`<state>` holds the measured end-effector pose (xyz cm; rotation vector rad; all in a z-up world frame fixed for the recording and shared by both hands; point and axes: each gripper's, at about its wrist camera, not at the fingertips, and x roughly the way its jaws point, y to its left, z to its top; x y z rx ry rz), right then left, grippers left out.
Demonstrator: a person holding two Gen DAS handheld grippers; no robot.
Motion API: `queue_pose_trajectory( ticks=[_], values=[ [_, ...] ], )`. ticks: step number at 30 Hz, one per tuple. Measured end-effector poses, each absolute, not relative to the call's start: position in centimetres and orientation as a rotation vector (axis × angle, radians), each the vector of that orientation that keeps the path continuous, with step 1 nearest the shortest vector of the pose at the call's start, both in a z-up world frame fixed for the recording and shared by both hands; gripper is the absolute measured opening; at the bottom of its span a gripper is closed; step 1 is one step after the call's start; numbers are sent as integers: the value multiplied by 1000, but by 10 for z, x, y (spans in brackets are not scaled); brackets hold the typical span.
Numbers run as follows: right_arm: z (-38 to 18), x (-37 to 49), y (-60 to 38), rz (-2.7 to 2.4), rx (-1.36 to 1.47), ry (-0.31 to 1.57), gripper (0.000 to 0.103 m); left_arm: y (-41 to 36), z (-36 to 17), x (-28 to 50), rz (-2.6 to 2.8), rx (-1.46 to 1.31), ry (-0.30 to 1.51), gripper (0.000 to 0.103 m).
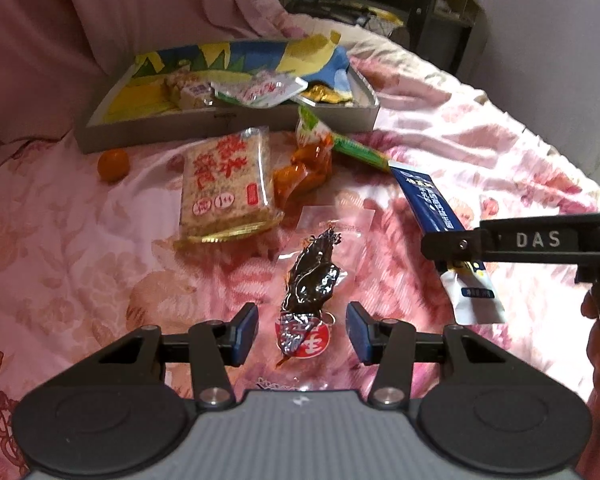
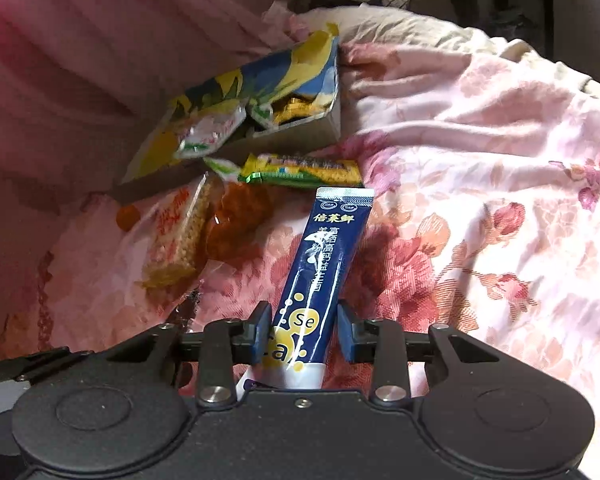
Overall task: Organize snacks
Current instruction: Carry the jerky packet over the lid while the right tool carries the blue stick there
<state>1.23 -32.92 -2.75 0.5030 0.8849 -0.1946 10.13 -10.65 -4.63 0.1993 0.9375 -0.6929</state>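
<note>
A blue sachet (image 2: 324, 264) is pinched by the right tool (image 2: 304, 330); held off-centre, it could slip onto the bed (image 2: 480, 160); left tool (image 1: 302, 334) spread

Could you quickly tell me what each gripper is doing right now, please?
Left gripper: open, straddling the dark vacuum-packed snack.
Right gripper: closed on the long navy-blue sachet.

"das" on the right claw (image 1: 452, 246); "se" on the blue sachet (image 2: 320, 280).
</note>
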Motion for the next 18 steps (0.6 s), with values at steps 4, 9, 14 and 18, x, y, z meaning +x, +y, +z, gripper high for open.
queue_pose_trajectory(
  ticks=[4, 9, 14, 18],
  values=[
    [-16, 3, -327, -196, 494, 815, 37, -104, -40, 101, -700, 167, 896, 53],
    [-7, 0, -319, -225, 411, 750, 37, -99, -34, 101, -696, 107, 848, 53],
    [1, -3, -319, -233, 384, 689, 37, -94, -26, 100, -689, 62, 778, 53],
    [6, -2, -318, -215, 363, 665, 37, -89, -20, 100, -675, 23, 727, 53]
  ],
)
